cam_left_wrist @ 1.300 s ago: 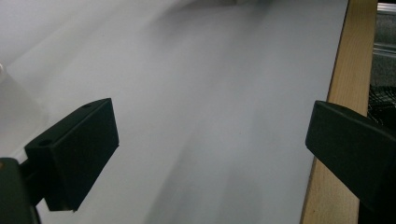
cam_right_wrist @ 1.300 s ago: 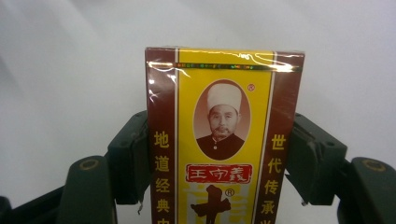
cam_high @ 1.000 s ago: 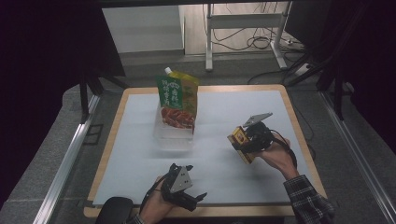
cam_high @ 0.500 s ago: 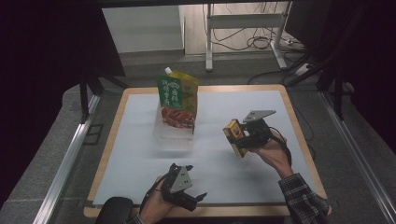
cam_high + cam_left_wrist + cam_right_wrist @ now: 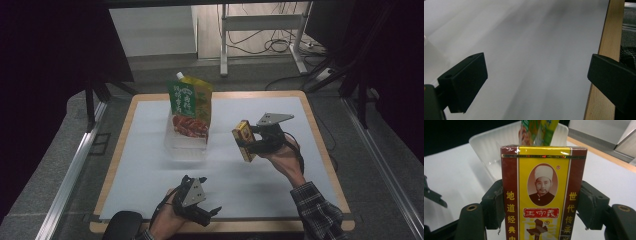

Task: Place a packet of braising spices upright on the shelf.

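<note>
We find the right gripper [image 5: 248, 141] clamped on a yellow-and-maroon box [image 5: 543, 195], held above the desk [image 5: 310, 150] near the clear tray [image 5: 186, 145] — pouch [image 5: 190, 107] already inside, box not yet. Left gripper [image 5: 212, 212] idle — jaws released, holding nothing.

box [image 5: 543, 195]: yellow, maroon stripes (portrait) | pouch [image 5: 192, 107]: green-yellow

A lab-like recording room: a white-topped table [image 5: 150, 165] with a wooden rim at frame centre, aluminium rails [image 5: 65, 185] at lower left, loose cables [image 5: 280, 45] and a metal stand [image 5: 260, 20] on the floor at top.
</note>
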The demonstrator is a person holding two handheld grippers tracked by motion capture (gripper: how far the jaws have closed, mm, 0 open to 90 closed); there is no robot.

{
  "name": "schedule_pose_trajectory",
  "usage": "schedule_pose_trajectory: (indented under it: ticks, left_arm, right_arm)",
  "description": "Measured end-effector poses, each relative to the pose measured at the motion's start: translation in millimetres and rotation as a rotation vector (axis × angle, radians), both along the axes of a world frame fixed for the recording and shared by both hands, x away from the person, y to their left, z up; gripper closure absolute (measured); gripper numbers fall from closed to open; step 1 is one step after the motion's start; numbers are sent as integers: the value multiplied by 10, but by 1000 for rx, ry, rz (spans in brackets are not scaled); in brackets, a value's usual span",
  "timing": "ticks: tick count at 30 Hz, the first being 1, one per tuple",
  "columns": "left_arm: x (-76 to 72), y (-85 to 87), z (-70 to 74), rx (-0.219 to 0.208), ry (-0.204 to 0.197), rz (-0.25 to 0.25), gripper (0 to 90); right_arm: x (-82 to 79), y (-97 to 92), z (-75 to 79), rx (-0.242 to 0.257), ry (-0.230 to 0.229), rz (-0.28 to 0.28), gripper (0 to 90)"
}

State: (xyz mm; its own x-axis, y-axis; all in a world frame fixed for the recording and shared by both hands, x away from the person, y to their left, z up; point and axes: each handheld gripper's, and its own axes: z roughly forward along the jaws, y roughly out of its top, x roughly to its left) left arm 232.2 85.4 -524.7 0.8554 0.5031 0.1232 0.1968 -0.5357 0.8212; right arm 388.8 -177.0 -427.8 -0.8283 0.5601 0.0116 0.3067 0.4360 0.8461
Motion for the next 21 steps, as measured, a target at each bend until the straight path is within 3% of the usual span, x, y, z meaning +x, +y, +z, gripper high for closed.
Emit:
schedule_pose_trajectory:
  ticks: [15,21]
  left_arm:
    - [-4,6,4,-2,-2,3,25]
    - [-6,9,8,-3,-2,3,26]
  right_arm:
    - [75,306,121,58,-53,37,321]
    - [125,411,123,86,-53,44,321]
